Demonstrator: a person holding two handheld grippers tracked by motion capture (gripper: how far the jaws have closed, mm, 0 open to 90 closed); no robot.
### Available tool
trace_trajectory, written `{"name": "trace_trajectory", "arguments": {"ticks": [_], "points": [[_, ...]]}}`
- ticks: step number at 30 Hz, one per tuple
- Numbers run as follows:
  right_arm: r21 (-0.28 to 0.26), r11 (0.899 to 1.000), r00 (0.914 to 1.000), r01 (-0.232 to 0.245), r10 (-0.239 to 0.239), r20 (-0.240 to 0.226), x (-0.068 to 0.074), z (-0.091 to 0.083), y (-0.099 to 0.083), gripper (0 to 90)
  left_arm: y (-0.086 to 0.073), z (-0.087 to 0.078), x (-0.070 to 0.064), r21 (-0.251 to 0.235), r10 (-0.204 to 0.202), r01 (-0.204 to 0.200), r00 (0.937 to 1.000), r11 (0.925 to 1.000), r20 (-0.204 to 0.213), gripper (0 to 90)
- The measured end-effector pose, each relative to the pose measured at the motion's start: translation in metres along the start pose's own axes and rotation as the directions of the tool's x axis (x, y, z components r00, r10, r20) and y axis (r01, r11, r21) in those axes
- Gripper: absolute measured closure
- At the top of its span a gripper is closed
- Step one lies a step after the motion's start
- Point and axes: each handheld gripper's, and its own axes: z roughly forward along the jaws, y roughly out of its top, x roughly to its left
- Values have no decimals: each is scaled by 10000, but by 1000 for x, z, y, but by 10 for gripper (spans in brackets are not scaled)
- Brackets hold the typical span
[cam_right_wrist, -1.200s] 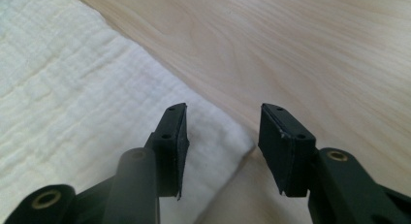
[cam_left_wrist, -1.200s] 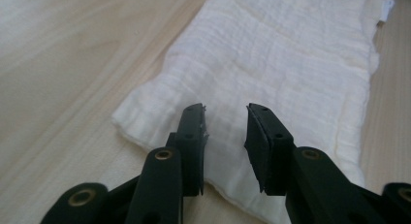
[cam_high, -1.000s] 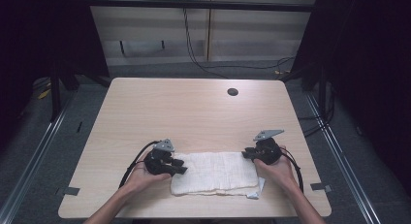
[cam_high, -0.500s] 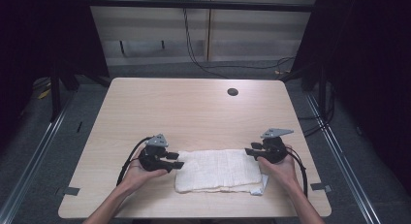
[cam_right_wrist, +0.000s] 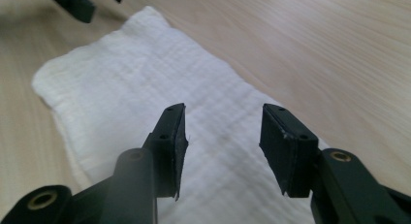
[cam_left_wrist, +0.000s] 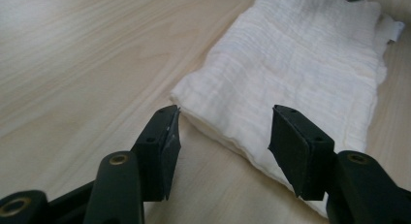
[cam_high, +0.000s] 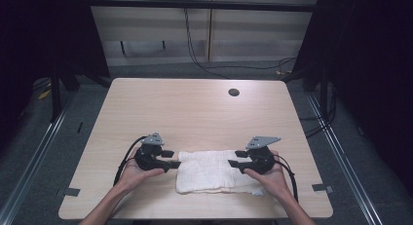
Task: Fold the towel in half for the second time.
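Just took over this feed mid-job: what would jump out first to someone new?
The folded white cloth lying flat at the table's near edge. A hand-held tool sits at each end of it: the left tool and right tool, both with jaws open, pointing inward at the cloth. A small dark hole marks the far side.
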Motion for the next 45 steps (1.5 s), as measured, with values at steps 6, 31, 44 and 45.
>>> {"name": "trace_trajectory", "arguments": {"ticks": [6,31,44,45], "points": [[20,9994,9973,333,-331,-655,24,4,6,527,11,-7,-11,-250,560,-569,9978,9981,-360,407],[586,9868,9538,1512,-1301,-2707,91,61,51,508,30,4,18,-330,-8,-3,9995,9995,-308,407],[1690,9553,9386,2424,-1869,-2899,107,89,52,534,22,11,20,-64,-196,194,9992,9998,-343,393],[1670,9564,9368,2395,-1824,-2987,107,90,51,536,22,11,20,-49,-165,163,9993,9999,-329,392]]}}
